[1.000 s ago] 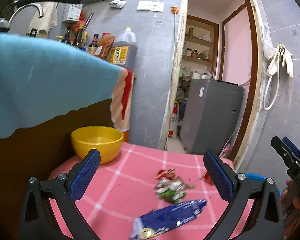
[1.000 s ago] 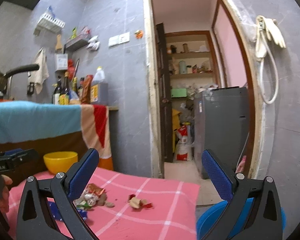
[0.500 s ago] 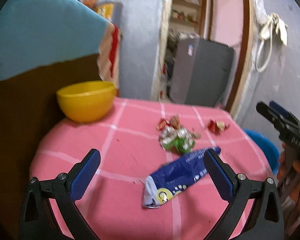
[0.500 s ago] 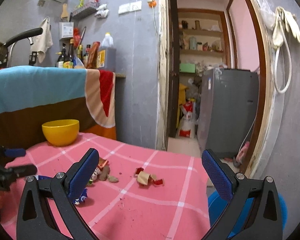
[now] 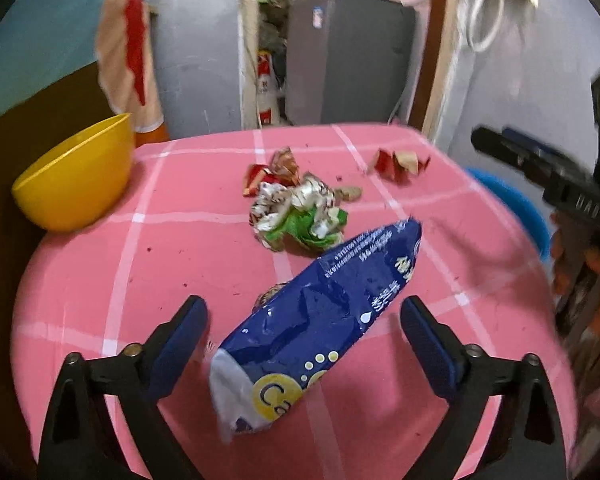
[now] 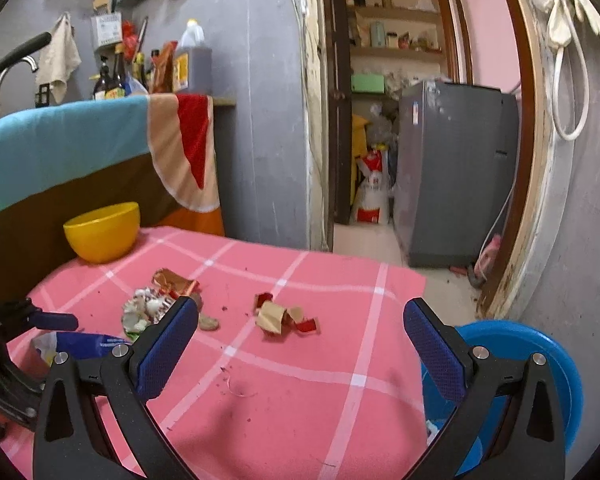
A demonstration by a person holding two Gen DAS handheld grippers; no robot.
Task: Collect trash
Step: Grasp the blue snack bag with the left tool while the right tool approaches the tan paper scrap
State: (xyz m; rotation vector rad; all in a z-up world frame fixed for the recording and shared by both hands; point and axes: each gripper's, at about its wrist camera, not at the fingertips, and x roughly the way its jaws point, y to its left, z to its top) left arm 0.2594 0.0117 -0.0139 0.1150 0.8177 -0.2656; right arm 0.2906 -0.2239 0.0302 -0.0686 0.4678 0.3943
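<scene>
Hovering my left gripper (image 5: 302,332), fingers apart, over the blue wrapper (image 5: 320,320); right gripper (image 6: 300,340) likewise spread (nothing held).

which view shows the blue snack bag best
The left wrist view: the long blue foil snack bag lies whole on the pink checked tablecloth, between the open left gripper fingers. The right wrist view shows only a sliver.
</scene>
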